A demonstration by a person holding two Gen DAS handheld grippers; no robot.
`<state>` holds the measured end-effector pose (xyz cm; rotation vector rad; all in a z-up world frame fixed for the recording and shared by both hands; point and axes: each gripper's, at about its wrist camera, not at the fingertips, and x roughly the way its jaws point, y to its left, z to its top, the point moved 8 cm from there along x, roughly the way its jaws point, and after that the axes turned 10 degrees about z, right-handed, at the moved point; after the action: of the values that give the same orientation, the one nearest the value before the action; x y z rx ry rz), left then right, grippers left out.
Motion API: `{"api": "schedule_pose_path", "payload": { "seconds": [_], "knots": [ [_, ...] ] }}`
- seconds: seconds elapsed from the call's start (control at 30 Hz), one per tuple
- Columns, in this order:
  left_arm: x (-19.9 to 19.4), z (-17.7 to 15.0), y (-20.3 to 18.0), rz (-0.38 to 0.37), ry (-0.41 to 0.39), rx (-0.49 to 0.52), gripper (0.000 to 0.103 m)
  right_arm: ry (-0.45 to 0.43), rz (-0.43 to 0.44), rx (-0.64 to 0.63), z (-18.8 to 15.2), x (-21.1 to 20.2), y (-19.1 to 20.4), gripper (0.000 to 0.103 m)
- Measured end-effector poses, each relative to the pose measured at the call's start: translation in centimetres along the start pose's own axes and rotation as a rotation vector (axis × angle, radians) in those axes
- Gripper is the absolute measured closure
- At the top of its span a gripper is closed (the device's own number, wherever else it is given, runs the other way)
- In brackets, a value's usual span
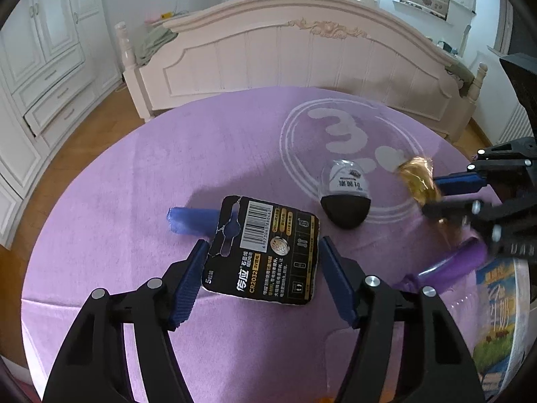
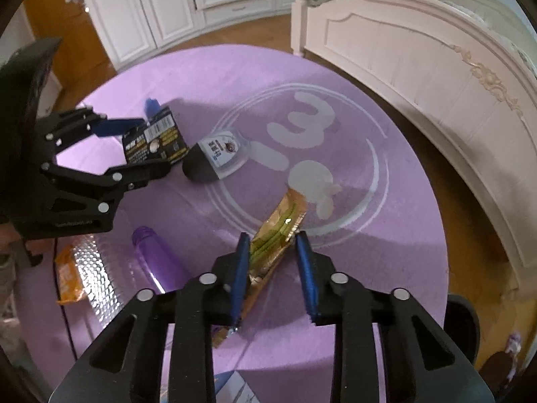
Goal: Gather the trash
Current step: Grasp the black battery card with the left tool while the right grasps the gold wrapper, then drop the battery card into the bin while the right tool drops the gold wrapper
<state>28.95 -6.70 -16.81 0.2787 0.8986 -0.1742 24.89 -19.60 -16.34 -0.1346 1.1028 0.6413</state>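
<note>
My left gripper is shut on a black battery card, held by its edges above the purple table; it also shows in the right wrist view. My right gripper is shut on a gold snack wrapper, which shows in the left wrist view lifted off the cloth. A black-and-white egg-shaped package lies on the table between them. A blue strip lies behind the card.
A purple tube and an orange-and-silver foil wrapper lie on the purple tablecloth. A round printed container stands at the table's right edge. A cream bed footboard and white cabinets stand beyond.
</note>
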Motion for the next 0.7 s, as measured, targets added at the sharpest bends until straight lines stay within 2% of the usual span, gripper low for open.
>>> {"api": "schedule_pose_path", "payload": {
  "seconds": [0.17, 0.3, 0.43, 0.57, 0.7],
  "knots": [
    [-1.2, -0.5, 0.8, -0.062, -0.027, -0.049, 0.038, -0.124, 0.026, 0.040, -0.3, -3.5, -0.4, 0.088],
    [-3.9, -0.2, 1.8, -0.112, -0.079, -0.114, 0.038, -0.204, 0.019, 0.085, -0.9, -6.0, -1.1, 0.088],
    [-6.4, 0.5, 2.7, -0.131, -0.115, -0.162, 0.038, -0.289, 0.047, 0.161, -1.2, -8.7, -2.3, 0.088],
    [-8.4, 1.8, 1.4, -0.148, -0.147, -0.142, 0.038, -0.352, 0.060, 0.226, -2.7, -10.4, -3.4, 0.088],
    [-10.4, 4.0, -2.2, -0.227, -0.178, -0.116, 0.038, -0.416, 0.061, 0.295, -4.9, -12.7, -5.3, 0.088]
  ]
}}
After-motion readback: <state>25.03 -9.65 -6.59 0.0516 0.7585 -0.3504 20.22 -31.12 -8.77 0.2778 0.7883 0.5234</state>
